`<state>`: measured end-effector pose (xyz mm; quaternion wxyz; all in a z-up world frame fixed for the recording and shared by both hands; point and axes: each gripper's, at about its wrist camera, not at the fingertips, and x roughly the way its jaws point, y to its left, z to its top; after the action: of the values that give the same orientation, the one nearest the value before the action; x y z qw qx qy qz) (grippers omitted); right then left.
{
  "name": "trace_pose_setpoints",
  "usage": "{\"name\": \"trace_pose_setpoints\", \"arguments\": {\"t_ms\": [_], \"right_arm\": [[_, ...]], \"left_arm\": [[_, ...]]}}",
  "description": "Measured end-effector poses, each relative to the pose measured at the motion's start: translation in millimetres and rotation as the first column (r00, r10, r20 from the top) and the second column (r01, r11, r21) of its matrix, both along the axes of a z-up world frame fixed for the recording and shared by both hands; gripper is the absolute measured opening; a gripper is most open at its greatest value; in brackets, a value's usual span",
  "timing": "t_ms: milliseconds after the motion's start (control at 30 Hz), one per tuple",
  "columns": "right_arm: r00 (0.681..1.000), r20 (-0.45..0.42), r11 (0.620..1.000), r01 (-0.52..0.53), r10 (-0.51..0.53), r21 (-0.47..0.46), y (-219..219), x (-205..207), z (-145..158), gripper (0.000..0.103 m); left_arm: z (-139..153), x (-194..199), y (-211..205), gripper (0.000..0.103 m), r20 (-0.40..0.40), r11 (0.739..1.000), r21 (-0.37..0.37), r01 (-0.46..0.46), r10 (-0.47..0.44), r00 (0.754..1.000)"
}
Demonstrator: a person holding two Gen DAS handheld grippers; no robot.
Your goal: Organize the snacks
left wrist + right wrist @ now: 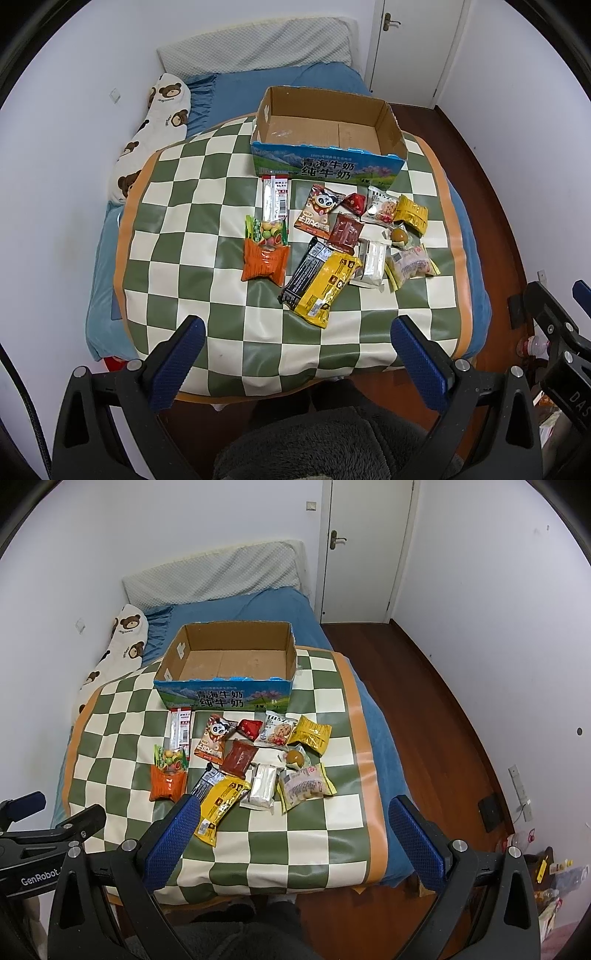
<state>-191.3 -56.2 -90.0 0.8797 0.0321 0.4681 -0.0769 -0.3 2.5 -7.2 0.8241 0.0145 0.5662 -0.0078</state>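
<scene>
The box (pixel 325 162) is matt brown cardboard with a glossy printed front, and the snack packets (pixel 325 284) at its six o'clock are shiny, crinkled plastic film. They lie on a smooth checked mat (pixel 177 236) with a faint sheen over soft blue cloth bedding (pixel 236 92); the floor (pixel 436 701) at three o'clock is polished wood.

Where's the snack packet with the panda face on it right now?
In both views the panda packet lies just in front of the cardboard box, between the long white stick pack and a small red wrapper.
</scene>
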Motion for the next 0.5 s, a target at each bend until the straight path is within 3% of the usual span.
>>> {"name": "trace_pose_setpoints", "arguments": {"t_ms": [500], "right_arm": [[1.000, -0.003, 1.000, -0.006, 0.006, 0.000, 4.3, -3.4, -2.0, 0.103]], "left_arm": [[-1.0, -1.7, -0.3, 0.103, 0.003, 1.000, 0.000, -0.001, 0.001, 1.000]]}}
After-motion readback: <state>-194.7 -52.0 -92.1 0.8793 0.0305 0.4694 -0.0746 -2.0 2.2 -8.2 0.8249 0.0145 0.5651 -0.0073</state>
